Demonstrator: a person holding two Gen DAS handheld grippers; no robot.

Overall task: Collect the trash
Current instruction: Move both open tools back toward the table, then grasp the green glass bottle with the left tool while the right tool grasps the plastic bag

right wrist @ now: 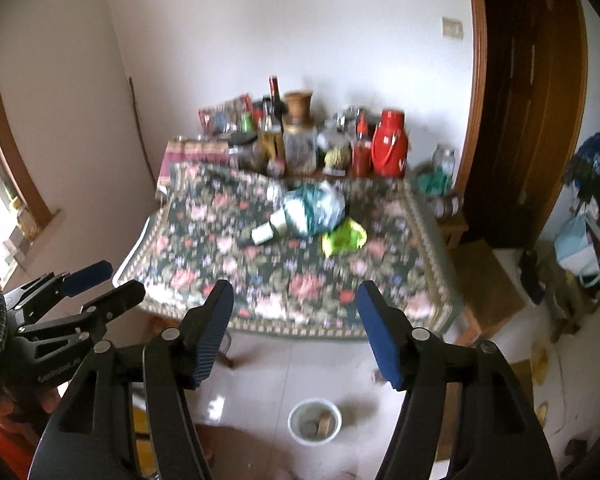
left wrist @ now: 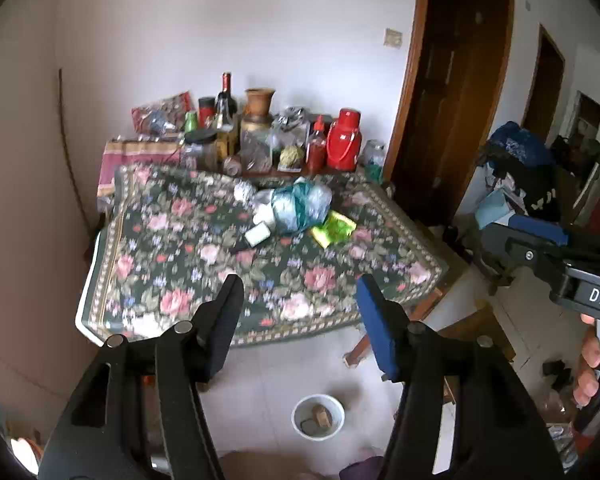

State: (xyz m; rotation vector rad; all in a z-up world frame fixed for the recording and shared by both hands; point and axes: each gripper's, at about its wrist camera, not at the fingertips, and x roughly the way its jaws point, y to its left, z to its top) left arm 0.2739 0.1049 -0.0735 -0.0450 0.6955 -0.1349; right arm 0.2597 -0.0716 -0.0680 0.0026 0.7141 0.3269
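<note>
White letters "DAS" stand on the right hand-held gripper [left wrist: 540,236] body, cut off at the picture's edge

table [left wrist: 100,280]: floral cloth | on it: plastic bag [left wrist: 300,208], green wrapper [left wrist: 334,232]

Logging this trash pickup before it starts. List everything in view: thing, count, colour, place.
Floral cloth-covered table: one, dark green with pink roses, room centre.
Crumpled plastic bag bundle: one, teal and clear, far middle of the table.
Yellow-green wrapper: one, right of the bundle.
Small white box: one, left of the bundle.
Red thermos jug: one, right end of the back row.
Red sauce bottle: one, left of the jug.
Brown clay vase: one, back row centre.
Dark wine bottle: one, back row left.
White bowl: one, on the floor, holding scraps.
Wooden door: one, brown, right.
Left gripper: open, empty.
Right gripper: open, empty.
</note>
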